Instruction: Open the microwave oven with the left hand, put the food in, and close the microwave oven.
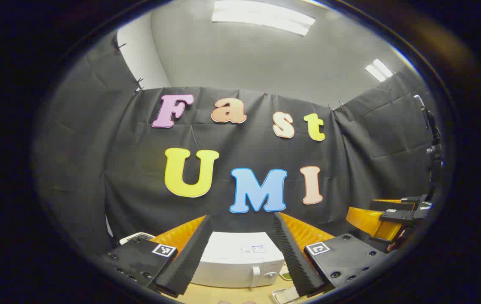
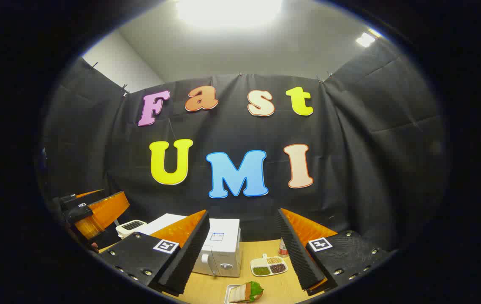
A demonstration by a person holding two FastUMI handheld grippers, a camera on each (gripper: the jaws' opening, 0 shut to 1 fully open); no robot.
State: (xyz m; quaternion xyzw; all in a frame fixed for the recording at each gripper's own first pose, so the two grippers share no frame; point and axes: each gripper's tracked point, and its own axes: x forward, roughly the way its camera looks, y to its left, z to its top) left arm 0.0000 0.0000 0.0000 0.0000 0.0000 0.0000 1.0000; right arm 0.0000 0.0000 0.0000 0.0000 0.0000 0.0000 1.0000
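My left gripper [image 1: 240, 257]: fingers spread, empty, raised facing microwave [image 1: 236, 264] (door shut) on table [image 1: 223, 293]. My right gripper [image 2: 240, 253]: fingers spread, empty. Sandwich [image 2: 246, 292] on tray, near table edge, just before microwave.

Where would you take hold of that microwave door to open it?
On the upright handle of the microwave, beside the round knob. Come straight at its front with the left gripper, fingers open on both sides of the bar.

microwave oven [image 1: 240, 264] sides hidden behind fingers, sandwich [image 2: 246, 292] cut off below
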